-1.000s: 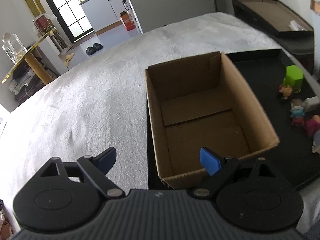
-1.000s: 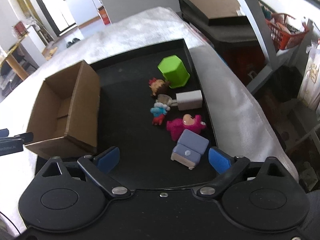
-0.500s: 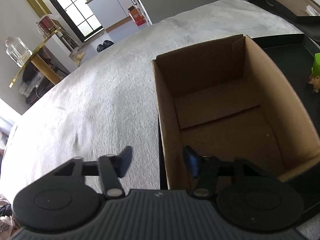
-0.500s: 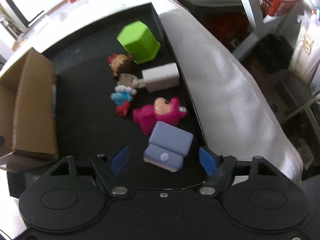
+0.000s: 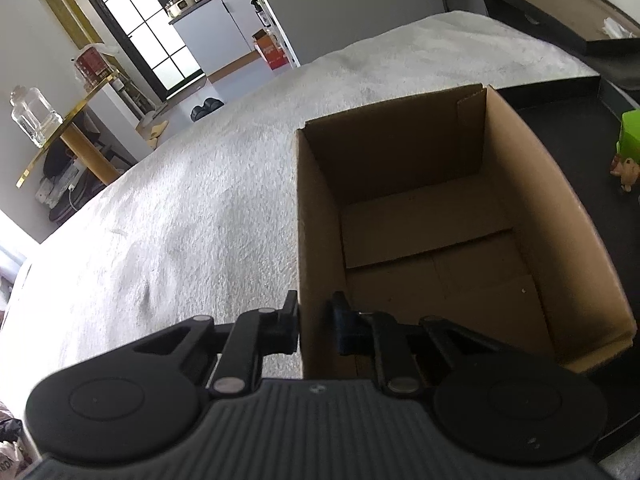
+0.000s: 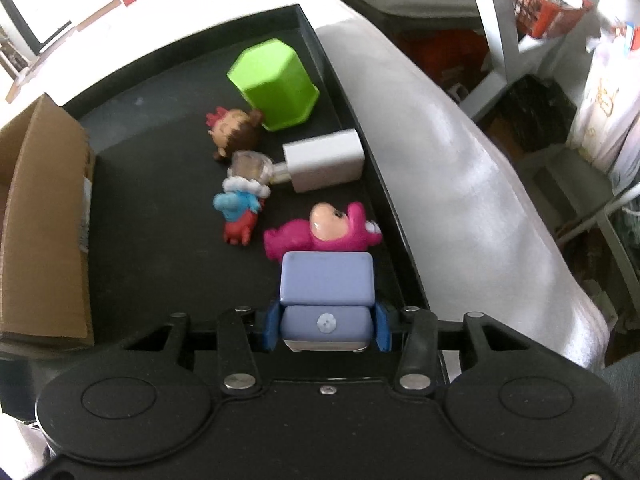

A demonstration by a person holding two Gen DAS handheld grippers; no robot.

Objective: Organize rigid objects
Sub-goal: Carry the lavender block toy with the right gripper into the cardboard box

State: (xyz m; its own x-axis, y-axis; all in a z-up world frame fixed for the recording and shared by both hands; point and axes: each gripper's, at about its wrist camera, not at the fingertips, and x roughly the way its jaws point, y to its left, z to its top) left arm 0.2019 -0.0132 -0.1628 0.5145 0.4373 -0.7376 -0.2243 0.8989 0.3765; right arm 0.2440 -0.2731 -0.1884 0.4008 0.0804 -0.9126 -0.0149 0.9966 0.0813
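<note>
1. Between the blue pads of my right claw (image 6: 326, 326) sits the lavender toy sofa (image 6: 326, 300); the pads press on both of its sides, nearly closed around it.
2. Under it lies the black tray (image 6: 160, 240), and just beyond the sofa, touching its back, lies a pink figure (image 6: 320, 232).
3. Farther along the tray come a blue-and-red figure (image 6: 238, 210), a white charger block (image 6: 324, 164) with a small clear piece (image 6: 248, 166) at its end, a brown-haired doll head (image 6: 236, 132), and a green hexagonal cup (image 6: 274, 84) set mouth down.
4. At my left claw (image 5: 316, 326), the fingers are closed on the near left wall of the cardboard box (image 5: 424, 240), one outside and one inside.
5. That box stands open with only its bare bottom flaps showing inside.
6. Its right side rests at the tray's left end, and a pale label strip on its outer wall is too blurred to read.
7. Beyond the box spreads the bench (image 5: 200, 200) under a white textured cover.
</note>
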